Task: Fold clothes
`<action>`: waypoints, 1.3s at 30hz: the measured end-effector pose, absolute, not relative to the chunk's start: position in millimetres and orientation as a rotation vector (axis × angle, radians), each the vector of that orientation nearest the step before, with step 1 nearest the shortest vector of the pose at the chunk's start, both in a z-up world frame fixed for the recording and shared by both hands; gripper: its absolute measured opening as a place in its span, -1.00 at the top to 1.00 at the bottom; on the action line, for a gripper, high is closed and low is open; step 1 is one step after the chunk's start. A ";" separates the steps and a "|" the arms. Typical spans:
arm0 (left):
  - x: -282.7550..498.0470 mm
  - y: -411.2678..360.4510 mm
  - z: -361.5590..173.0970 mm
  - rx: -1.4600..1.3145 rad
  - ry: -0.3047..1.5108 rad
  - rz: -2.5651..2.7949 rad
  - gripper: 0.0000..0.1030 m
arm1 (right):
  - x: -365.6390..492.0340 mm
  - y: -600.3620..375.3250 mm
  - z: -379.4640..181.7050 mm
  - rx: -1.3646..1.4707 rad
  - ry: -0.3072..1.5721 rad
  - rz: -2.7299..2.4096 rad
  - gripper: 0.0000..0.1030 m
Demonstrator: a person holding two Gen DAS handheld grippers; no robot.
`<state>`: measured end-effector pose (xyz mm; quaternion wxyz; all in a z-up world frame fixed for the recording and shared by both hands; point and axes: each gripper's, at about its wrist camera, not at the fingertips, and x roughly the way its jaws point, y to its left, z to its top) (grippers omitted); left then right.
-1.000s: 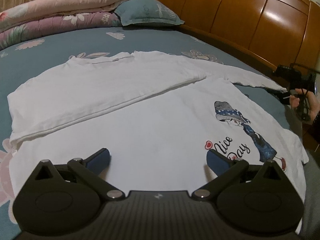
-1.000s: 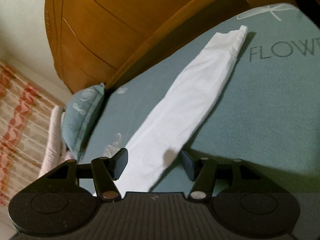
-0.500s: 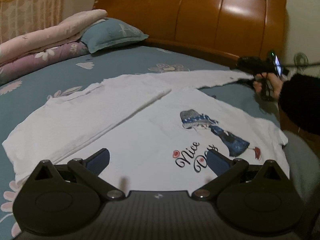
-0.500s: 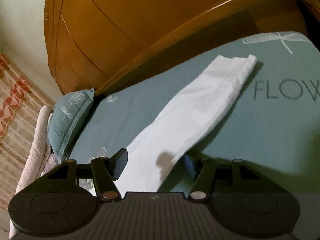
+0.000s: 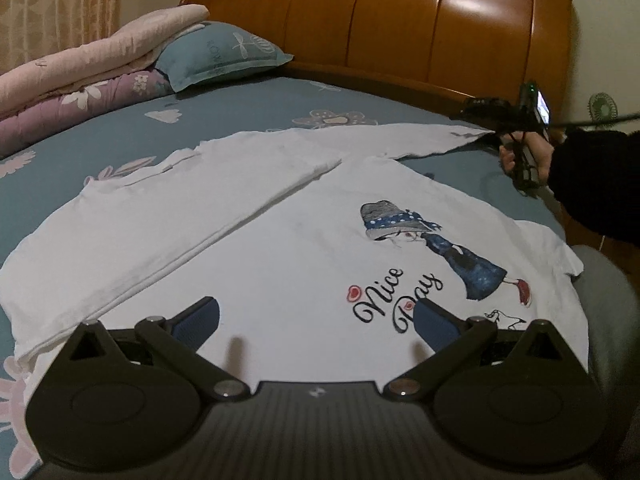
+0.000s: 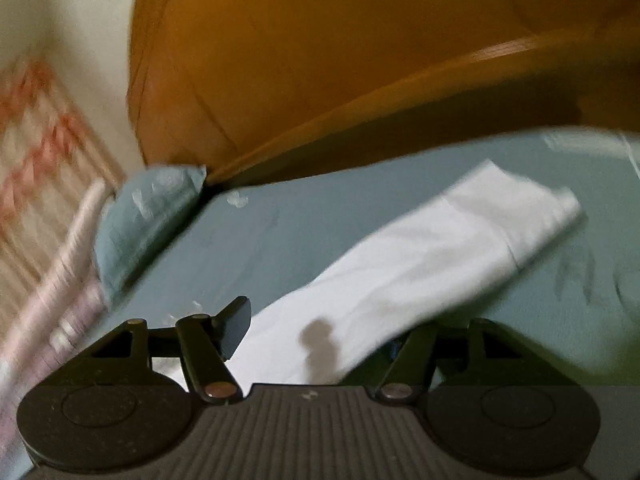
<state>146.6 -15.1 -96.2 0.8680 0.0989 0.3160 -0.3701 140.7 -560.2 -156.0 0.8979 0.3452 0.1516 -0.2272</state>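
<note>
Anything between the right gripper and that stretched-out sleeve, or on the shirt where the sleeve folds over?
Nothing visible. The sleeve lies flat on the bedsheet, running straight into the open right gripper. The shirt body is bare except for its print; the left gripper hovers open over its near edge.

Home bedroom. Bed [image 5: 248,104] with blue floral sheet, big glossy wooden headboard [image 5: 400,20] at the far end, teal pillow [image 5: 224,54] against it, folded pink and purple quilts [image 5: 80,80] stacked beside the pillow. Orange-patterned curtain [image 5: 60,4] on the left, plain pale wall [image 6: 72,8] behind.
</note>
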 end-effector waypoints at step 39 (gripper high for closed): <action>135.2 -3.9 -78.5 0.386 0.604 -0.877 -0.99 | 210.0 -392.0 -57.9 0.154 0.471 -0.073 -0.61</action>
